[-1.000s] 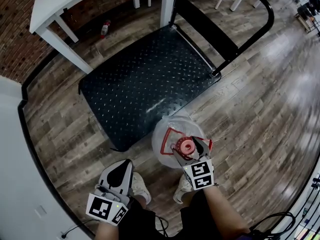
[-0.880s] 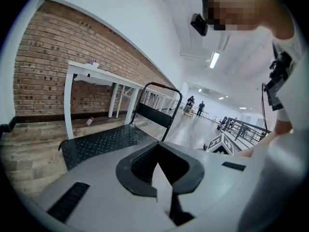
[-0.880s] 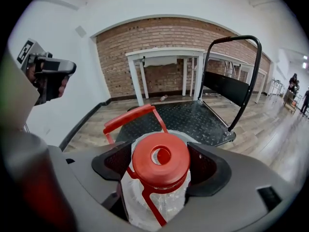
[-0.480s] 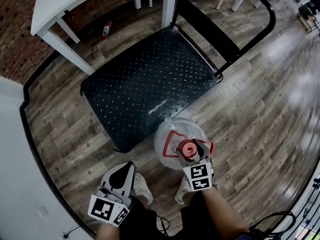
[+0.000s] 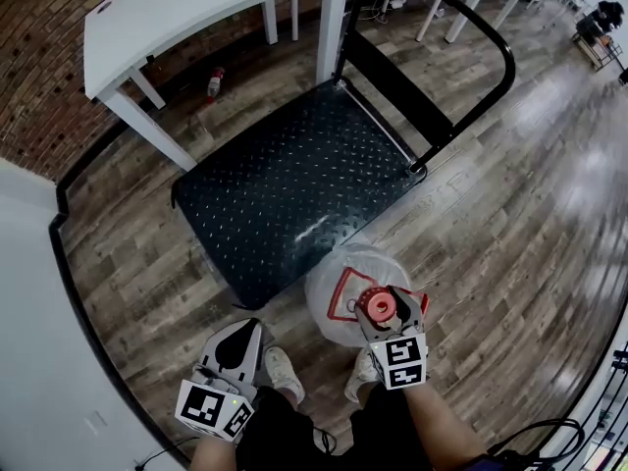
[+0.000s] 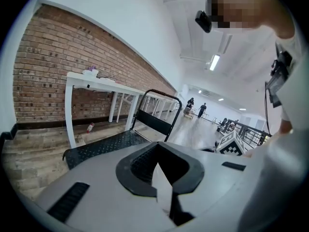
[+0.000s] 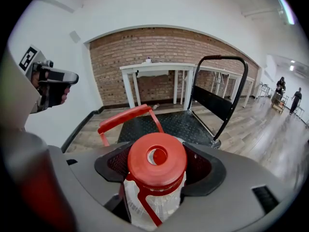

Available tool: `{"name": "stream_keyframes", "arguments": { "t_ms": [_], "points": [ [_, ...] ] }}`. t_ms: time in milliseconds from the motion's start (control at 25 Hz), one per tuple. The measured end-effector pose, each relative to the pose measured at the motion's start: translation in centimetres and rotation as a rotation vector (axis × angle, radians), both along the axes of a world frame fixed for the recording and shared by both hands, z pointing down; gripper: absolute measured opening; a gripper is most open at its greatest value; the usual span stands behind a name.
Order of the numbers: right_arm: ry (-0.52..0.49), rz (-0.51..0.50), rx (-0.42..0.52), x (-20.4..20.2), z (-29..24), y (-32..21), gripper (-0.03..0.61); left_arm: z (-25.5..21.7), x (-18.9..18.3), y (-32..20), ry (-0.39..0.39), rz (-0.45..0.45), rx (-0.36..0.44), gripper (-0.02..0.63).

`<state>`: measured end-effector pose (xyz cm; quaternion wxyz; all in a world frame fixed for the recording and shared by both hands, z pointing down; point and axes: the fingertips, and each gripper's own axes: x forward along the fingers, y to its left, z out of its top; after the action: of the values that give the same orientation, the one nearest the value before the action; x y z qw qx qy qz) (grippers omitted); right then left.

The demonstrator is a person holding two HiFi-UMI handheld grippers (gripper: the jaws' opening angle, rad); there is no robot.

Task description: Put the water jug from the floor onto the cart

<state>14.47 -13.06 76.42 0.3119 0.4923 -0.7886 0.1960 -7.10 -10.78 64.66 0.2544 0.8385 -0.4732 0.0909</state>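
The water jug [image 5: 340, 281] is clear plastic with a red cap [image 7: 157, 158] and a red carry handle [image 7: 126, 117]. My right gripper [image 5: 384, 302] is shut on its neck just under the cap, and the jug hangs below it by the near corner of the cart. The cart [image 5: 294, 184] has a black studded deck and a black push handle [image 5: 496, 39] at its far end. In the left gripper view the deck [image 6: 104, 145] lies ahead. My left gripper [image 5: 239, 330] is shut and holds nothing, low at the left above my feet.
A white table [image 5: 196, 8] stands against the brick wall beyond the cart, one leg at the deck's far corner. A small red and white bottle [image 5: 214, 81] lies under it. My shoes [image 5: 285, 373] are beside the jug. More table legs stand at the back.
The right gripper has come up with the jug in its jaws, so the jug looks larger and nearer. The left gripper has risen a little too.
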Motion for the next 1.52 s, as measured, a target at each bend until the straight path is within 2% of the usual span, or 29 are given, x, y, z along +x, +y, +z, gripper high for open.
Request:
{"name": "stream_keyframes", "arguments": {
  "t_ms": [160,400,560,800,1040,1280,1520],
  "points": [
    [0.010,0.017,0.007,0.1,-5.5,-0.7,0.314,-4.2,-0.4,-0.7,0.017,-0.002,0.019,-0.002],
    [0.010,0.047,0.014,-0.4,-13.3,-1.3,0.314,-10.1,-3.0,-0.6,0.039,-0.015,0.034,-0.002],
    [0.003,0.069,0.014,-1.0,-17.7,-1.4,0.314,-13.5,-4.3,0.5,0.053,-0.017,0.049,-0.002],
    [-0.001,0.047,0.026,-3.1,-22.8,-2.8,0.314,-17.2,-7.6,0.7,0.080,-0.055,0.098,-0.002],
    [-0.041,0.026,0.027,-6.3,-24.3,-4.6,0.314,-19.2,-11.0,-0.5,0.070,-0.084,0.134,-0.002],
    [-0.063,-0.075,0.016,-10.2,-23.4,-7.7,0.314,-19.4,-12.6,-2.3,0.048,-0.155,0.137,-0.002],
    [-0.082,-0.190,-0.001,-13.4,-22.3,-11.9,0.314,-18.8,-13.0,-5.9,0.037,-0.268,0.120,-0.002]
  ]
}}
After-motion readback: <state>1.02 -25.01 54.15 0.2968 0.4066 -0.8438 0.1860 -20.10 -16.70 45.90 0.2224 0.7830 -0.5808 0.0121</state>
